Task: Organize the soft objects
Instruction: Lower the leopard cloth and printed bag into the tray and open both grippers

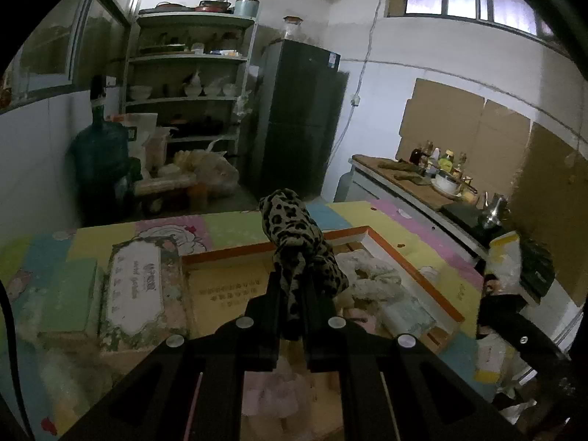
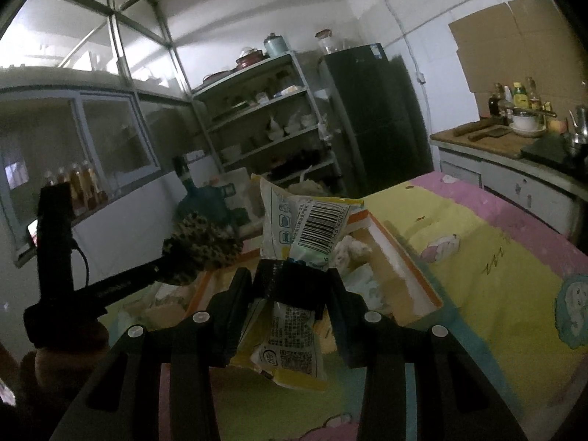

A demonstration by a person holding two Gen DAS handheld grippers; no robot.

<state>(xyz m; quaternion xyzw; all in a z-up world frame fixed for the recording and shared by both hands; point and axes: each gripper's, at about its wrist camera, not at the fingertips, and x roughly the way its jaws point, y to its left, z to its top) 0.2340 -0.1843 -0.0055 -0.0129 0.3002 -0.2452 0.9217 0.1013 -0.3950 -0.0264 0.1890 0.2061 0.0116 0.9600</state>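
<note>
My left gripper [image 1: 294, 286] is shut on a leopard-print cloth [image 1: 294, 235], which bunches up above the fingertips. It hangs over an orange-rimmed box [image 1: 415, 268] on the pastel table cover. A white fluffy cloth [image 1: 371, 275] and a pink fluffy piece [image 1: 272, 393] lie inside the box. In the right wrist view my right gripper [image 2: 294, 279] is shut on a yellow-and-white plastic packet [image 2: 312, 228] with a barcode, held above the same box [image 2: 404, 257]. The left gripper [image 2: 172, 268] with the leopard cloth [image 2: 202, 246] shows at the left there.
A floral-lidded box [image 1: 136, 286] and a green pad [image 1: 70, 294] lie left of the orange box. A counter [image 1: 404, 187] with bottles and a bowl runs along the right wall. A dark fridge [image 1: 301, 117], shelves [image 1: 187, 99] and a water jug [image 1: 99, 154] stand behind the table.
</note>
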